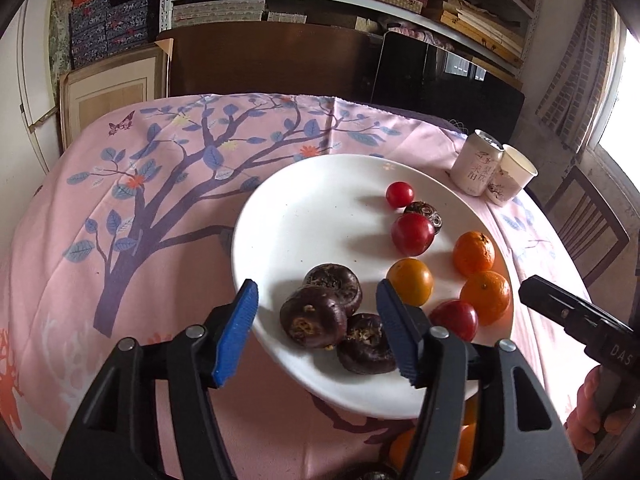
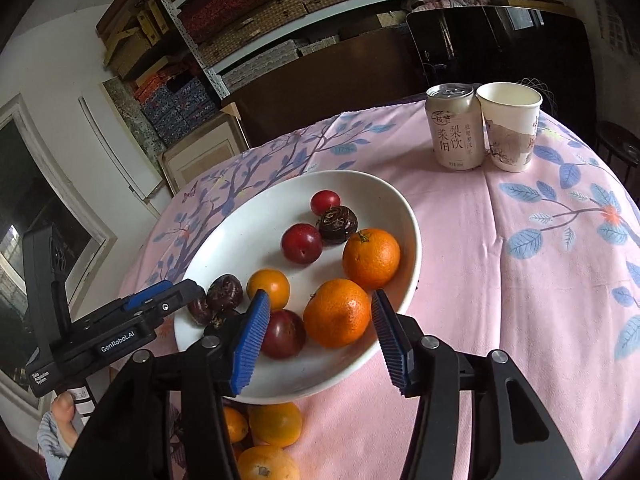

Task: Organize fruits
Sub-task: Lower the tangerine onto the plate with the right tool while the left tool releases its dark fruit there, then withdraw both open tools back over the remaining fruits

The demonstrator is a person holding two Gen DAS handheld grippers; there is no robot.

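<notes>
A white plate point(image 1: 304, 216) on the pink cloth holds mixed fruit. Three dark brown fruits point(image 1: 314, 316) lie at its near edge, between the fingers of my open, empty left gripper point(image 1: 316, 328). Two oranges point(image 1: 474, 258), a yellow-orange fruit point(image 1: 410, 282) and three red fruits point(image 1: 412, 234) lie to the right. In the right wrist view the plate point(image 2: 248, 236) sits ahead. My open, empty right gripper point(image 2: 320, 340) hovers over the near orange point(image 2: 338, 314), with a dark red fruit point(image 2: 284, 334) beside its left finger. The left gripper point(image 2: 160, 300) shows at the plate's left edge.
A drink can point(image 2: 454, 126) and a paper cup point(image 2: 510, 126) stand at the table's far right. Several loose yellow-orange fruits point(image 2: 276, 424) lie on the cloth below the plate's near rim. Shelves and a dark cabinet stand behind the table; a chair point(image 1: 588, 232) stands to the right.
</notes>
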